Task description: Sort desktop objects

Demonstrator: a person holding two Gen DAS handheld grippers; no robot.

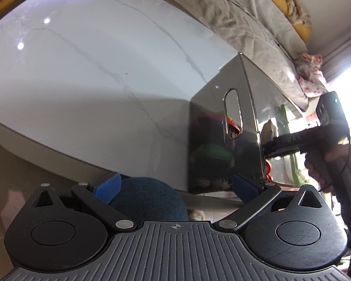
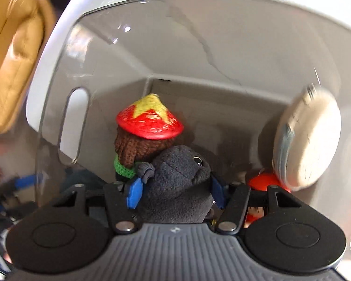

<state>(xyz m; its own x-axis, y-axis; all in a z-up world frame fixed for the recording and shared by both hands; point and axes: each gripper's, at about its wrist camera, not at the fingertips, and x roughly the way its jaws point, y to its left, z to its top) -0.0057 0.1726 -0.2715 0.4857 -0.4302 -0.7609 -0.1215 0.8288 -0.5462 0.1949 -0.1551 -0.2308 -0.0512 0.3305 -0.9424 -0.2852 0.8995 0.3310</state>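
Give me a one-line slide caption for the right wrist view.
Right tongs lower a dark grey plush toy into the clear bin, beside a red-hatted knitted doll.

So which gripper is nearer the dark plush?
Right. The right gripper is inside the clear bin with the dark plush between its fingers. The left gripper is outside the bin, over the table edge, holding nothing.

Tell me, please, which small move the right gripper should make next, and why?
Probably open the fingers a little and let go. The right gripper is already inside the clear bin, and the grey plush toy between its blue pads sits low beside the knitted doll with the red hat. The toy seems to be where it belongs, so releasing looks safer than carrying it further.
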